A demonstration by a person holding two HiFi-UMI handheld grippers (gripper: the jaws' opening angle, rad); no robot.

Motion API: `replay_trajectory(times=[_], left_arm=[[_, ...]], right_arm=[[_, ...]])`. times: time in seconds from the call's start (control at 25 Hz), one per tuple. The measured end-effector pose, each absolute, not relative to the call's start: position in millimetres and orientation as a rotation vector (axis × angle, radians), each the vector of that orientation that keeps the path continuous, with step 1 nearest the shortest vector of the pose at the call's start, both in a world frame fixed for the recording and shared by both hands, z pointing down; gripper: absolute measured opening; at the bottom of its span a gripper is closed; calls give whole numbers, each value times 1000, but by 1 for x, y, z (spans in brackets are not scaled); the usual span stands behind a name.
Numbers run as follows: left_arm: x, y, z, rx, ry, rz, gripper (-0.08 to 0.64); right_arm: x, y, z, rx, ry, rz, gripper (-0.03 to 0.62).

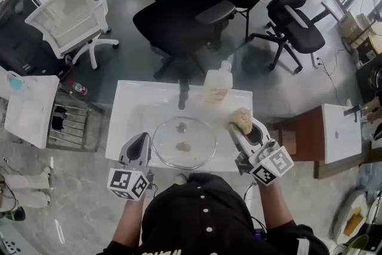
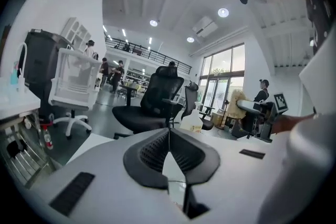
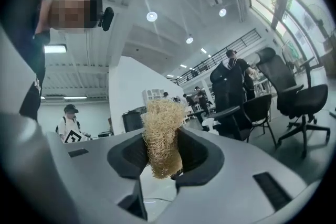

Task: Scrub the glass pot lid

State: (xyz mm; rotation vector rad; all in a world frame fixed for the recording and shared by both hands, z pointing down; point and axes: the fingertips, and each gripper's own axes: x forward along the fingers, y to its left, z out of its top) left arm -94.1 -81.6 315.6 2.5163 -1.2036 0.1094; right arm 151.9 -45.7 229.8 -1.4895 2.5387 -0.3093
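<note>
**Scrubber gripped, lid lying in the basin**

The glass pot lid point(image 1: 184, 141) lies flat in the white basin point(image 1: 128, 106), in front of the dark tap point(image 1: 182, 94) and a pale bottle point(image 1: 217, 83). The left gripper point(image 1: 142, 139) sits at the lid's left edge with its jaws pressed together and nothing between them. The right gripper point(image 1: 240, 128) is at the lid's right, its jaws clamped on a straw-coloured fibrous scrubber point(image 1: 242, 119) that sticks out beyond the pads. The scrubber is clear of the glass.
</note>
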Motion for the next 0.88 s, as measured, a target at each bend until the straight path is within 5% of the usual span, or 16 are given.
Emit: replay_trajectory(times=[0.88], left_arm=[[-112, -85, 262, 2621, -1367, 167, 29]], right_arm=[[204, -18, 197, -1916, 2398, 110, 150]])
